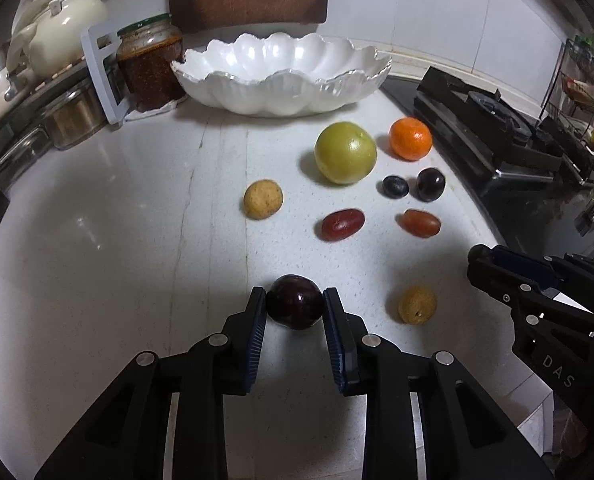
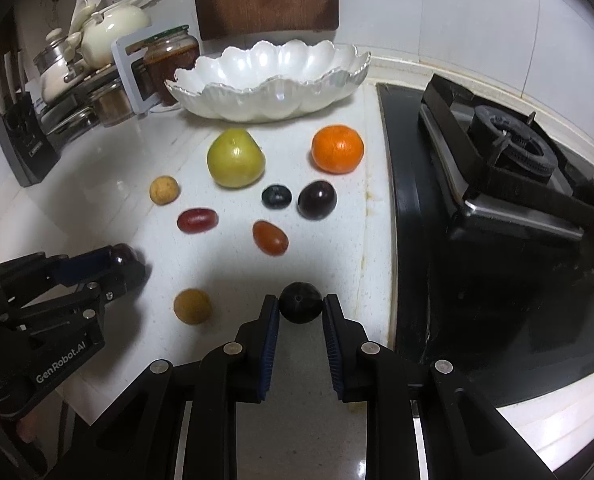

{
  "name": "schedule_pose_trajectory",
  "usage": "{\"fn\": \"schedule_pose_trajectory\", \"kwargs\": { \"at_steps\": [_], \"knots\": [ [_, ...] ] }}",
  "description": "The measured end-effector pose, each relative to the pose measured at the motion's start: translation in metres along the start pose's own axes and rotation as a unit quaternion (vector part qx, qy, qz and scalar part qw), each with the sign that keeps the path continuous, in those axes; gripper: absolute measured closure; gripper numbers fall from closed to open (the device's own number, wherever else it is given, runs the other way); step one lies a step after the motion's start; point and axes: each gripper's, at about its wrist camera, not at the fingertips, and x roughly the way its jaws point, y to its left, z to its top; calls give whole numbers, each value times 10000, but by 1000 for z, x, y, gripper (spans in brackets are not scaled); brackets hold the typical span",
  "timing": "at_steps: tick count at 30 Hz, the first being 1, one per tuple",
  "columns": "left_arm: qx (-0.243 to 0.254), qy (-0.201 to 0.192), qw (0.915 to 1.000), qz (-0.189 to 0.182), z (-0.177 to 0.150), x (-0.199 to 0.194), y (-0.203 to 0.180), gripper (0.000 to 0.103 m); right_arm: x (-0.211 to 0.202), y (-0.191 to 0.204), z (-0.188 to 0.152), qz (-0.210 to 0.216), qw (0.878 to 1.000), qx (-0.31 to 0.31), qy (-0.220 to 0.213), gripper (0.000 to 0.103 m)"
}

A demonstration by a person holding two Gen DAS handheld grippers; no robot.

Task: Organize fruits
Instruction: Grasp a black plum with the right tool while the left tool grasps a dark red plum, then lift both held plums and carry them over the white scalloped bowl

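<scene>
Left gripper pinches a dark plum at its widest girth, low on the desk. Right gripper pinches a small black fruit likewise. Both probably light, round, slick and bruisable, so squeeze gently. Contact undersides hidden; the black fruit's kind is unclear. White bowl sits behind, looks empty.

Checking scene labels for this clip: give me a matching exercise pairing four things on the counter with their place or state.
Things:
1. dark red plum
2. small black fruit
3. white scalloped bowl
4. orange mandarin

States:
A. empty, at the back of the counter
B. gripped in the left claw
C. lying free, nearest the stove
D. gripped in the right claw

Pairs: 1-B, 2-D, 3-A, 4-C
</scene>
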Motion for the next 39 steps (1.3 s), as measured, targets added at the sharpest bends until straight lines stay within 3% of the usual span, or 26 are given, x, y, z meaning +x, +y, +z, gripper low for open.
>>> {"fn": "schedule_pose_trajectory", "kwargs": {
  "at_steps": [11, 18, 26, 39],
  "knots": [
    [-79, -419, 9991, 62, 32, -26, 2, 74, -18, -2, 29, 85, 9992, -77, -375, 79],
    [-365, -720, 9965, 213, 53, -42, 0, 74, -30, -9, 58, 361, 9956, -307, -807, 79],
    [-359, -1102, 9926, 363, 84, -54, -2, 74, -42, -15, 87, 434, 9896, -413, -1309, 79],
    [-156, -1720, 9835, 537, 141, -58, 6, 74, -56, -12, 138, 231, 9755, -562, -2116, 79]
  ]
}}
